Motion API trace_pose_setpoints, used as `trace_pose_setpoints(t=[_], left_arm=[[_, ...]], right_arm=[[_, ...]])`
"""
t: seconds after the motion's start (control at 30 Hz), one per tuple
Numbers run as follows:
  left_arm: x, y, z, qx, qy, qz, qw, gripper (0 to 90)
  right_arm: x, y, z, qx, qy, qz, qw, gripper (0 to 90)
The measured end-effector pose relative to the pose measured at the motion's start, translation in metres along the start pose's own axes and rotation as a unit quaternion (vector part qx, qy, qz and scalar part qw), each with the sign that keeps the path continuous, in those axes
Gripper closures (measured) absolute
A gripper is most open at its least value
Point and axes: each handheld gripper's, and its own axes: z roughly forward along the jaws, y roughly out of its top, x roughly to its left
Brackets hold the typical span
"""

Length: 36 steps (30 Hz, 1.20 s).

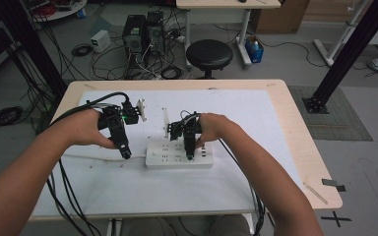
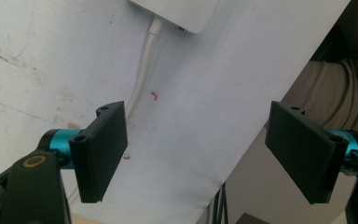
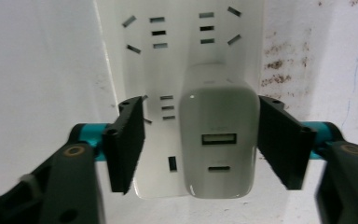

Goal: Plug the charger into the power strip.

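A white power strip (image 1: 177, 158) lies flat on the white mat at mid-table. In the right gripper view a white USB charger (image 3: 219, 140) stands plugged into the power strip (image 3: 177, 56). My right gripper (image 3: 203, 140) points down over it, open. The right-hand jaw sits at the charger's side and the left-hand jaw stands a gap away. In the high view the right gripper (image 1: 190, 155) hides the charger. My left gripper (image 1: 125, 153) hangs open and holds nothing, just left of the strip's end. The strip's white cable (image 2: 142, 79) runs past its left jaw, and a corner of the strip (image 2: 177, 11) shows beyond.
The white mat (image 1: 256, 113) covers most of the wooden table (image 1: 305, 162). Small red marks (image 2: 154, 95) dot the mat. Black gripper cables (image 1: 69, 196) trail off the near edge. A black stool (image 1: 209, 54) and computer towers (image 1: 142, 32) stand on the floor beyond the far edge.
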Motion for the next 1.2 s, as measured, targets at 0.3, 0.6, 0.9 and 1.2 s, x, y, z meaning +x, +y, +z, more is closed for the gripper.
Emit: trace_pose_setpoints(t=[0.3, 0.6, 0.9, 1.2], left_arm=[[-0.001, 0.0, -0.003, -0.004, 0.0, 0.002, 1.0, 21.0], [0.001, -0.001, -0.003, -0.008, -0.004, -0.005, 0.9999, 20.5], [-0.002, -0.001, -0.011, -0.016, -0.003, 0.0, 0.9999, 20.5], [-0.006, -0.003, -0.017, -0.017, 0.006, 0.009, 0.9998, 20.5]], right_arm=[[0.002, -0.004, -0.011, -0.001, 0.018, 0.013, 0.9998, 18.6], [0.011, -0.019, -0.042, -0.018, 0.021, 0.039, 0.9988, 18.2], [0.023, -0.064, -0.084, -0.028, 0.008, 0.08, 0.9964, 12.4], [0.04, -0.107, -0.113, -0.019, -0.002, 0.117, 0.993, 12.4]])
